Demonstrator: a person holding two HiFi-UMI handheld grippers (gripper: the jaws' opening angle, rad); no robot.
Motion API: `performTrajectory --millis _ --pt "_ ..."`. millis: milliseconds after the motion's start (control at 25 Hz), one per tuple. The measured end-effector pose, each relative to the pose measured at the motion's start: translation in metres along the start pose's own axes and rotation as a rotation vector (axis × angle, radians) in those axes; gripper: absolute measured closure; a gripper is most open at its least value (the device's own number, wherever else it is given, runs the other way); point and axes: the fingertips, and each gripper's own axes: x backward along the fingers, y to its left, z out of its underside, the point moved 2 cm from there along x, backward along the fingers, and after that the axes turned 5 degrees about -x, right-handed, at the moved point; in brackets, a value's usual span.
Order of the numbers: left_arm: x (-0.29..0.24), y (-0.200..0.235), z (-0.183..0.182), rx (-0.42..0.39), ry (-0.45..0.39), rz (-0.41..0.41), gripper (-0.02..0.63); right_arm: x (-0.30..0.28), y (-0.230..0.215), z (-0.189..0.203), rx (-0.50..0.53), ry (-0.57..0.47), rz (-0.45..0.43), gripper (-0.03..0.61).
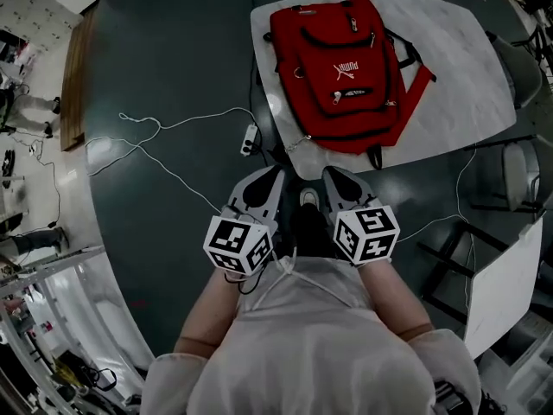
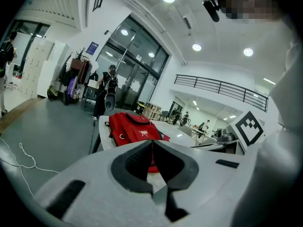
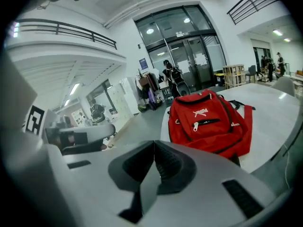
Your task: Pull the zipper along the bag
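Observation:
A red backpack point(image 1: 341, 72) lies flat on a white marble-patterned table point(image 1: 467, 67), its front pocket zipper facing up. It also shows in the left gripper view as the red backpack point(image 2: 132, 129) and in the right gripper view as the backpack point(image 3: 208, 122), some way ahead of both tools. My left gripper point(image 1: 266, 180) and right gripper point(image 1: 337, 178) are held close to my chest, side by side, short of the table's near edge. Both have their jaws shut with nothing between them.
White cables point(image 1: 155, 141) and a power strip point(image 1: 249, 139) lie on the dark floor left of the table. Chairs point(image 1: 518, 171) stand at the table's right, and a white board point(image 1: 505, 288) leans lower right. A wooden strip point(image 1: 76, 67) edges the floor at left.

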Motion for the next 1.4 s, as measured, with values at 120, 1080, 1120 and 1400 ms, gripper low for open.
performTrajectory --millis 120,1080,1120,1400 --pt "-0.031 0.004 0.001 0.002 0.026 -0.018 0.594 -0.023 -0.02 -0.01 0.014 0.06 -0.04 0.552" --pt "-0.154 0.045 0.148 -0.181 0.538 -0.091 0.474 -0.14 -0.113 0.067 0.229 0.545 -0.164 0.552" --pt "-0.157 0.044 0.15 -0.188 0.548 -0.093 0.474 -0.14 -0.114 0.068 0.238 0.55 -0.163 0.552" --pt "-0.163 0.048 0.162 -0.202 0.613 -0.094 0.474 -0.147 -0.115 0.072 0.222 0.579 -0.192 0.552"
